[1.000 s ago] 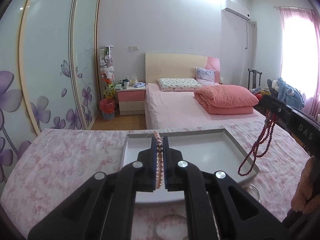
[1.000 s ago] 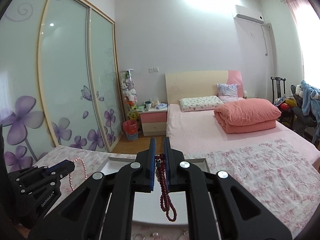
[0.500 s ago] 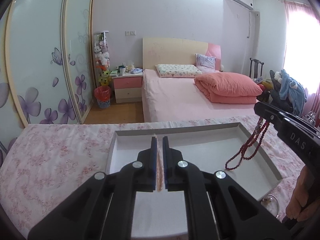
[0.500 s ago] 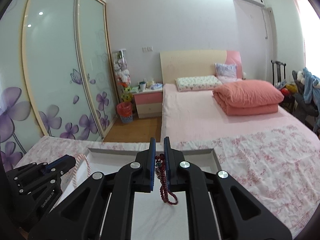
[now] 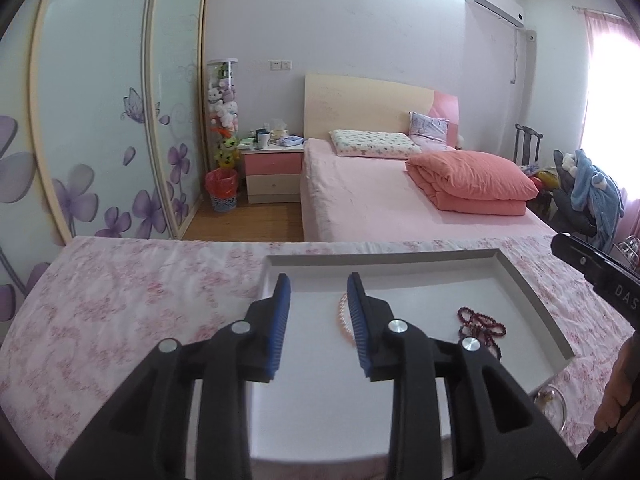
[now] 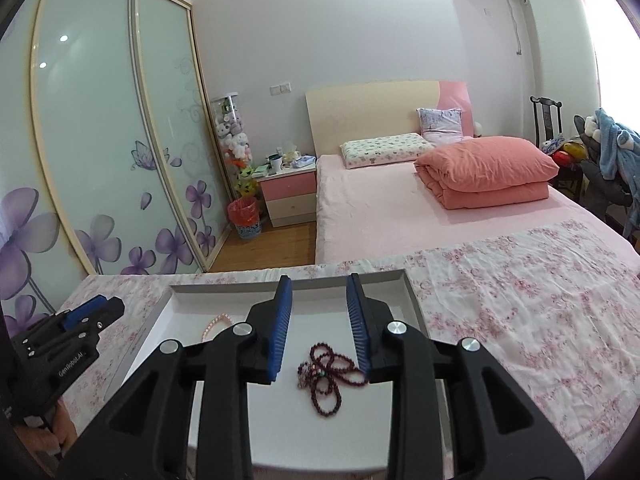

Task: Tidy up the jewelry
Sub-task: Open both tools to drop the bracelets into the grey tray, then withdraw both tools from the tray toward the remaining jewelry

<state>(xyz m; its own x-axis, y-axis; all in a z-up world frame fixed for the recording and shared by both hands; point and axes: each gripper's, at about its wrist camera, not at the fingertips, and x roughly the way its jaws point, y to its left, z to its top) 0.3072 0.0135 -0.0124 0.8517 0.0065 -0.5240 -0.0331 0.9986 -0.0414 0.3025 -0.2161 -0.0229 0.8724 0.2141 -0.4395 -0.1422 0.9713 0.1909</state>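
Both grippers, left gripper (image 5: 316,312) and right gripper (image 6: 318,316), just spread, dropping pink pearl strand (image 5: 343,316) and dark red bead necklace (image 6: 328,376) below into the shallow white tray (image 5: 384,258).

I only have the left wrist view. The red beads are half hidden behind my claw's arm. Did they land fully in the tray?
Observer: Yes. In the right wrist view the red beads lie in a loose heap on the tray floor, clear of its walls.
Operator: Is the right claw still pinching them?
Observer: No. The right claw has just been opening; its blue pads stand apart above the heap, touching nothing.
Operator: And my pink pearl strand?
Observer: The pink pearl strand rests on the tray floor too, near the left wall, apart from the red beads.
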